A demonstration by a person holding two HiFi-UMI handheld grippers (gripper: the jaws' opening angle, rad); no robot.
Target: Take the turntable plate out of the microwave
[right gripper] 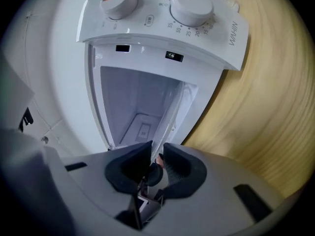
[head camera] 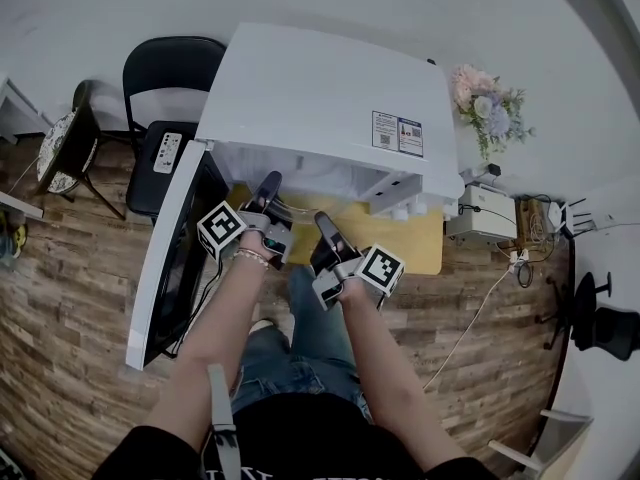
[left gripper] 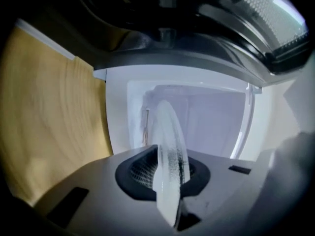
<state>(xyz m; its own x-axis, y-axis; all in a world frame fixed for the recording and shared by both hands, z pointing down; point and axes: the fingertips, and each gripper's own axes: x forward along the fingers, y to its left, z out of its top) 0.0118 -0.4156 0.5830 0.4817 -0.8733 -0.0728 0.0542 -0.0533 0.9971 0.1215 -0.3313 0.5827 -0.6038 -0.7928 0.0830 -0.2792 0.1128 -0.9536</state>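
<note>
The left gripper (head camera: 270, 183) and right gripper (head camera: 323, 223) each clamp the glass plate (left gripper: 170, 141), seen plainly only in their own views.

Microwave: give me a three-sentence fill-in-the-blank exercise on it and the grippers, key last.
The microwave door stands ____.
Its control panel carries ____ knobs.
The left gripper and the right gripper are both shut on one glass ____.
Missing words: open; two; plate.

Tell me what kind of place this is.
Probably a test room, not a kitchen: white microwave on a small wooden table, a black chair and loose cables beside it.
</note>
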